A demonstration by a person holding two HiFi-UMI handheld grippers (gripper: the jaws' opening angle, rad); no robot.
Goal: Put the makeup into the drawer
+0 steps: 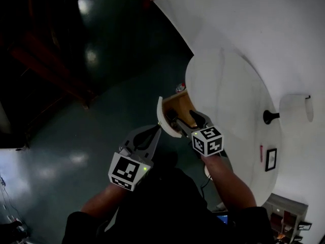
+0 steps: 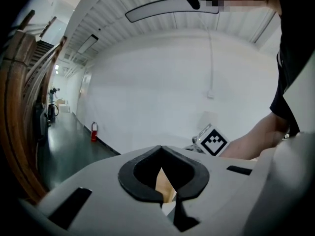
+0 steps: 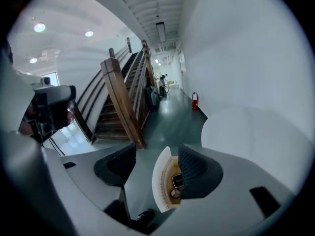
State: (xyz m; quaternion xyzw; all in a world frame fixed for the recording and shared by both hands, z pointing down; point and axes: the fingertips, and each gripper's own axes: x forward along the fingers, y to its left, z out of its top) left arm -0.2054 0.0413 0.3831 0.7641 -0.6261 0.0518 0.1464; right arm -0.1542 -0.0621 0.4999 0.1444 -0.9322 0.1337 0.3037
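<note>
The round white table (image 1: pixel 228 95) has a drawer (image 1: pixel 162 120) pulled out, with a curved white front and a wooden inside. My right gripper (image 1: pixel 183 118) is open over the drawer. In the right gripper view, the right gripper (image 3: pixel 157 173) frames the drawer front (image 3: pixel 158 181). A black square compact (image 3: pixel 178 181) and a small round item (image 3: pixel 174 193) lie in the drawer. My left gripper (image 1: pixel 158 130) is shut and empty, its tip just left of the drawer front. In the left gripper view, the left gripper (image 2: pixel 160 151) shows a sliver of wood through its pads.
On the table's far side stand a black stand (image 1: pixel 269 117), a small framed picture (image 1: pixel 270 159) and a white round object (image 1: pixel 297 108). A small red-and-white thing (image 1: pixel 180 88) sits by the drawer's far end. A wooden staircase (image 3: pixel 123 97) rises across the dark floor. A fire extinguisher (image 3: pixel 195 101) stands by the wall.
</note>
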